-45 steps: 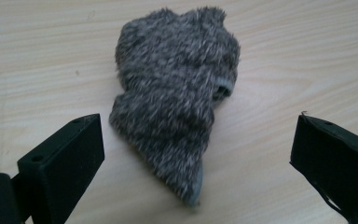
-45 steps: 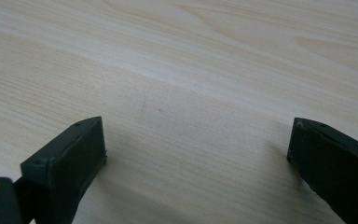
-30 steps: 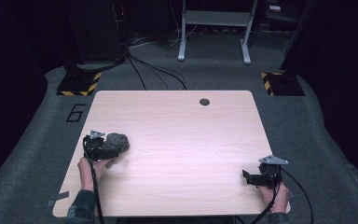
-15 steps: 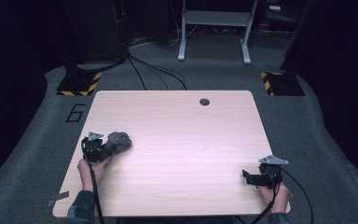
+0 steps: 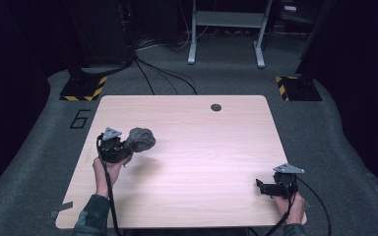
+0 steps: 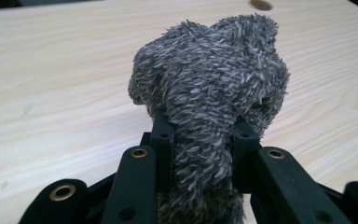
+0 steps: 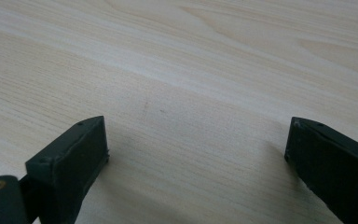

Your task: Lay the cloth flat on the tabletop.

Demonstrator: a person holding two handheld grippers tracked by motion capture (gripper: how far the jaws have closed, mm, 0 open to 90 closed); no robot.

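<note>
The left gripper (image 5: 126,148) is clamped on a fuzzy grey knotted cloth bundle (image 5: 141,139), its 2 black jaws having just closed onto the bundle's lower fold, held above the left part of the pale wooden desk (image 5: 202,147). The right gripper (image 5: 262,187) rests low at the desk's near right corner, jaws apart, nothing between them.

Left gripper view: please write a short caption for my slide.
Left gripper shut on a fuzzy grey cloth, above the light wooden table.
</note>
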